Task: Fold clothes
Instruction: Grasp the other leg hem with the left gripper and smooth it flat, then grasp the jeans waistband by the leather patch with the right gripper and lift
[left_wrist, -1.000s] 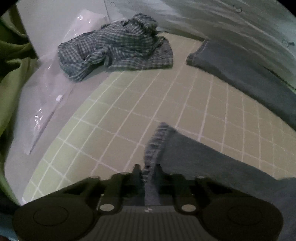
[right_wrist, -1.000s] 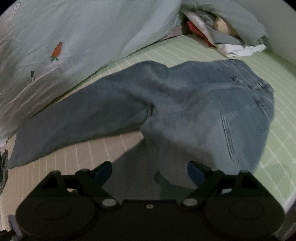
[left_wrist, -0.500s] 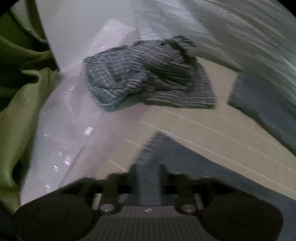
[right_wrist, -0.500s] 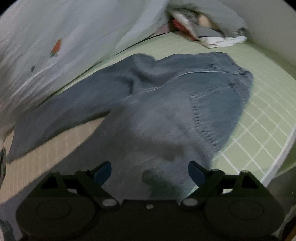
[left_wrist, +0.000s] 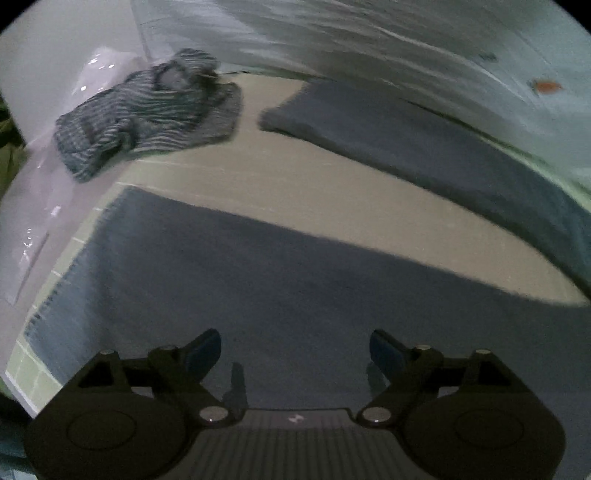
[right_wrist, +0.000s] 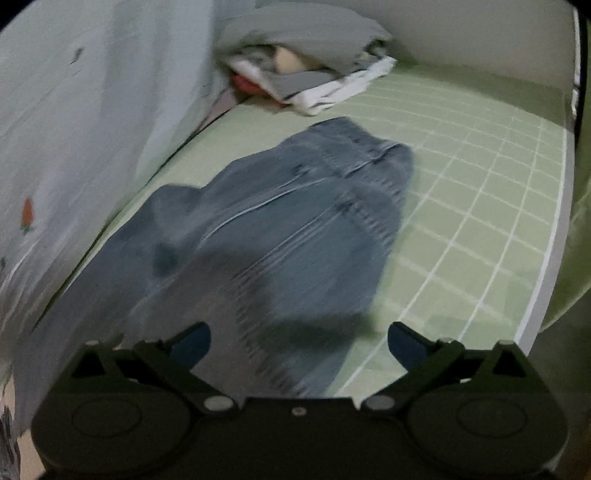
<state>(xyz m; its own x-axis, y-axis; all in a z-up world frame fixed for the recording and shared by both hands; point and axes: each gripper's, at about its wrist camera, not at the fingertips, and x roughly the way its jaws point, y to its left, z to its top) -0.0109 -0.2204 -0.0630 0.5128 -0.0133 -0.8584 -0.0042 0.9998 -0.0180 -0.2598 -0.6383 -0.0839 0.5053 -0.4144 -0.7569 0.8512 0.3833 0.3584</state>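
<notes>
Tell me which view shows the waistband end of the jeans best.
The right wrist view: the jeans lie lengthwise there, with the waistband, seams and back pocket at the far end, though motion-blurred. The left wrist view shows only the two legs as plain blue cloth spread apart on the mat, with no waistband in frame.

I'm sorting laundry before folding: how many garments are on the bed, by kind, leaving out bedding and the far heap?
Jeans: 1
Checked shirt: 1
Total: 2
Neither the left gripper nor the right gripper holds anything.
</notes>
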